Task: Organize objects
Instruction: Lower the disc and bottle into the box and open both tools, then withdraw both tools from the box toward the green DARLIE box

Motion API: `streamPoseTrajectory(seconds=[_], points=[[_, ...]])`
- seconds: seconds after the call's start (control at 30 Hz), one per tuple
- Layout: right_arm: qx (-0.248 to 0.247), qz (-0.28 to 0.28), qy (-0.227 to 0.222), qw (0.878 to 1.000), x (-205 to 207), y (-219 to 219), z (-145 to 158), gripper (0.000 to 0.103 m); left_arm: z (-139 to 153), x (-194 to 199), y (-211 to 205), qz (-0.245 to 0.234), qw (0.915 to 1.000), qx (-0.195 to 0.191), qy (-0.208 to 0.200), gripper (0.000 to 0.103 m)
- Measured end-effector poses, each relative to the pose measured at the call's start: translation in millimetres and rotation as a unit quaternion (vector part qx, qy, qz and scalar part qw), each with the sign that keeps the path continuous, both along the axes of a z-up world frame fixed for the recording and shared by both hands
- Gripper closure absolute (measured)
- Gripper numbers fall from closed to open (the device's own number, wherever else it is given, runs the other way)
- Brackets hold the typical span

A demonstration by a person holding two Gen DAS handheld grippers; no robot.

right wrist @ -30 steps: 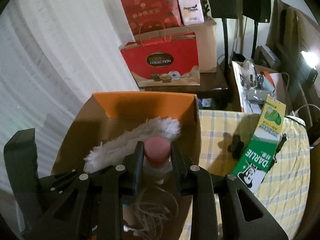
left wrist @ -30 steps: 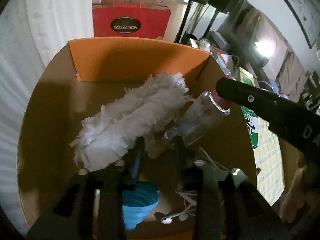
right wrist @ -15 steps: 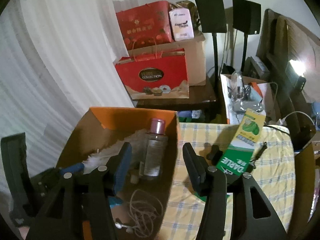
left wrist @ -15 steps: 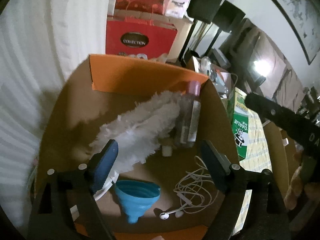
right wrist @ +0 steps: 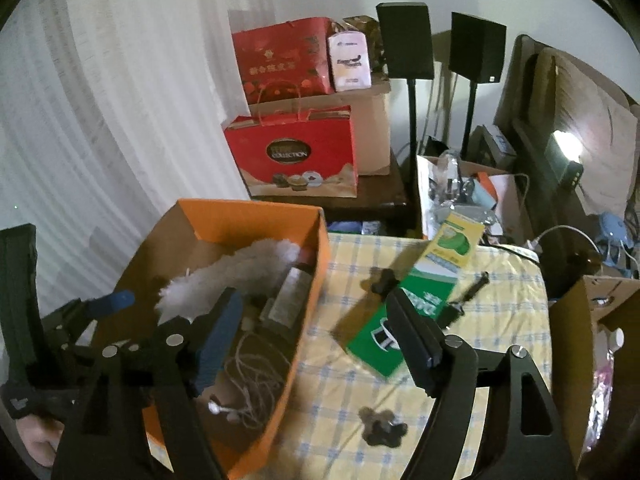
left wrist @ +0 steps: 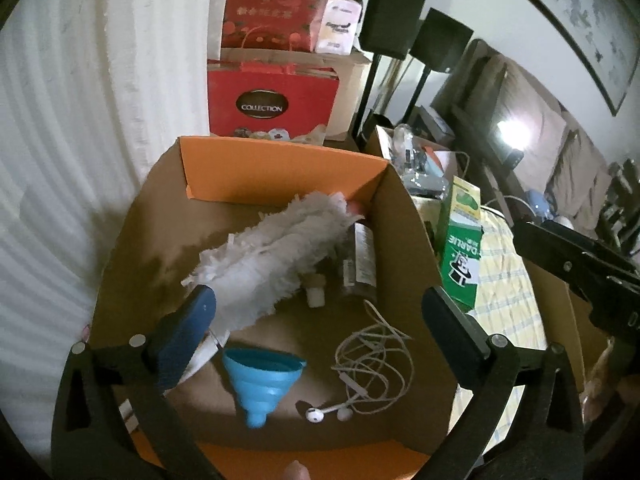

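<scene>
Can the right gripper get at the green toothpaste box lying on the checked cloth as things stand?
Probably yes. The right gripper has nothing between its opening jaws, and the green toothpaste box lies flat on the checked cloth just ahead of it, outside the cardboard box. Only a small dark clip lies beside it.

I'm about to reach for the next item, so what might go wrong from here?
The toothpaste box lies propped at a slant across small dark things on the checked cloth, so a pinch may skid it. In the cardboard box, the earphones' loose cable could snag a finger of the left gripper, whose empty jaws are opening.
</scene>
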State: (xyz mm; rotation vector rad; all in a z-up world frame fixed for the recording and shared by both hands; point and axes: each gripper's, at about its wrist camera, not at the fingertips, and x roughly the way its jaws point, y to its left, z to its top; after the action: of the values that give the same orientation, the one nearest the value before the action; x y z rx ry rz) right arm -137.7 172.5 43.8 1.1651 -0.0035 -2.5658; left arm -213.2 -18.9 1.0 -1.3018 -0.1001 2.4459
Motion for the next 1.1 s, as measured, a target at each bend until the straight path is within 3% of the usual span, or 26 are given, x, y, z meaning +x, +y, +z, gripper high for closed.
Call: streamPoseTrajectory(seconds=[0.17,0.37,0.5,0.6,1.1], points=[[0.003,-0.008,0.0,1.0,13,16,1,0.021,-1,12,11,-0.018,0.9997,-0.014,-0.009,0.0],[0.019,-0.026,0.009,0.999,26,32,-3,0.016,6,24,12,-0.01,0.9999,0.011,-0.001,0.0],[0.034,-0.036,0.019,0.999,32,44,-6,0.003,10,27,13,-0.008,0.9996,0.028,-0.003,0.0],[0.024,-0.046,0.015,0.999,33,56,-7,0.002,14,32,22,-0.014,0.9998,0.004,0.016,0.0],[0.014,-0.087,0.008,0.996,32,114,-8,0.002,16,36,99,-0.1,0.9949,0.012,0.007,0.003]])
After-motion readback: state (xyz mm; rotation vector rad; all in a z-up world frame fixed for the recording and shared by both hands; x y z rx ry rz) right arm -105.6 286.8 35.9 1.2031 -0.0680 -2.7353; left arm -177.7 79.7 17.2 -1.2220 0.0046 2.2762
